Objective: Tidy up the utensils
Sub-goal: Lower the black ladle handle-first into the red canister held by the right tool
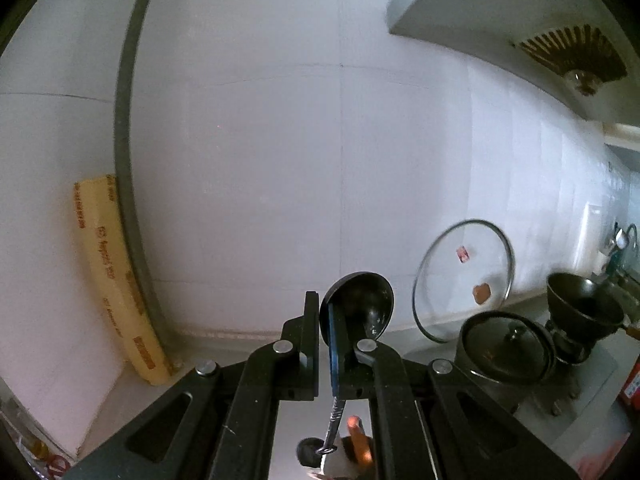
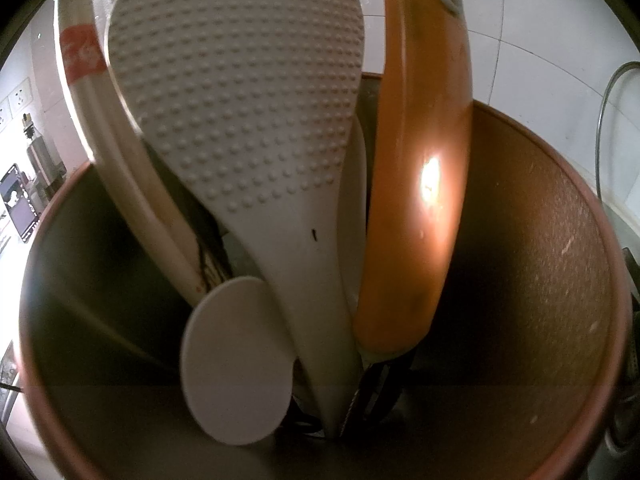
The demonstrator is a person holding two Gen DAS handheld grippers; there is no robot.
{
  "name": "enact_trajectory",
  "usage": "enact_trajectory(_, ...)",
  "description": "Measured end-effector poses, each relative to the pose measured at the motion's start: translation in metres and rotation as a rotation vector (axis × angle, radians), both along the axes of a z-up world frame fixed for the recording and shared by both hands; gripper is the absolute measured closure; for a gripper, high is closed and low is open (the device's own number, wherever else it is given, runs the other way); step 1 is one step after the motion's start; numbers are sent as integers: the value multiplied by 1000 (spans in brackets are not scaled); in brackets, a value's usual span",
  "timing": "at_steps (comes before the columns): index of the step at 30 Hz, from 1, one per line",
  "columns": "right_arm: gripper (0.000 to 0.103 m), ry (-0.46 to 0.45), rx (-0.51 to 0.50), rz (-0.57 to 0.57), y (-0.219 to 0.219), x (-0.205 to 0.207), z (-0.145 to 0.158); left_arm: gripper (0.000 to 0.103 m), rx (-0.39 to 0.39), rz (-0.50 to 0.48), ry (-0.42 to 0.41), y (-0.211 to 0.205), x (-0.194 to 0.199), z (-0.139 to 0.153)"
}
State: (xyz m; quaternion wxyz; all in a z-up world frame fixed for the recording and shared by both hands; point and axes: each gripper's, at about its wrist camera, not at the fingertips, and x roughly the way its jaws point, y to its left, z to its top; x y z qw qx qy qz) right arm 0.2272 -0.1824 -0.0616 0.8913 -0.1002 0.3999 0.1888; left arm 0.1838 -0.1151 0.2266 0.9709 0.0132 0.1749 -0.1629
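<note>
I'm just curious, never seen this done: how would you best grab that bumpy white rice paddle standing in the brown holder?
Grip the rice paddle by its broad dimpled blade, coming from above. It stands handle-down in the brown holder, so only the blade rises above the rim. The orange utensil crowds its right side, so pinching the flat faces and lifting straight up looks safest.

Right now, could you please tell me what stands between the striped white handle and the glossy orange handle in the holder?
In the right wrist view, the dimpled white rice paddle stands between the striped white handle and glossy orange handle.
</note>
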Motion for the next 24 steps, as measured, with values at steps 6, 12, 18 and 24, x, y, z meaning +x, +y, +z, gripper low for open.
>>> enact_trajectory(6, 13, -3, 2, 2, 1, 1, -2, 100, 34, -8, 62, -18, 10, -25)
enact_trajectory(12, 13, -6, 4, 9, -1, -1, -3, 100, 29, -7, 126, -23, 22, -49)
enact_trajectory(18, 13, -5, 4, 13, 0, -3, -4, 100, 16, 15, 224, -19, 36, -81)
enact_trajectory(24, 13, -5, 3, 17, 1, -1, -4, 100, 25, 33, 328, -17, 47, -110)
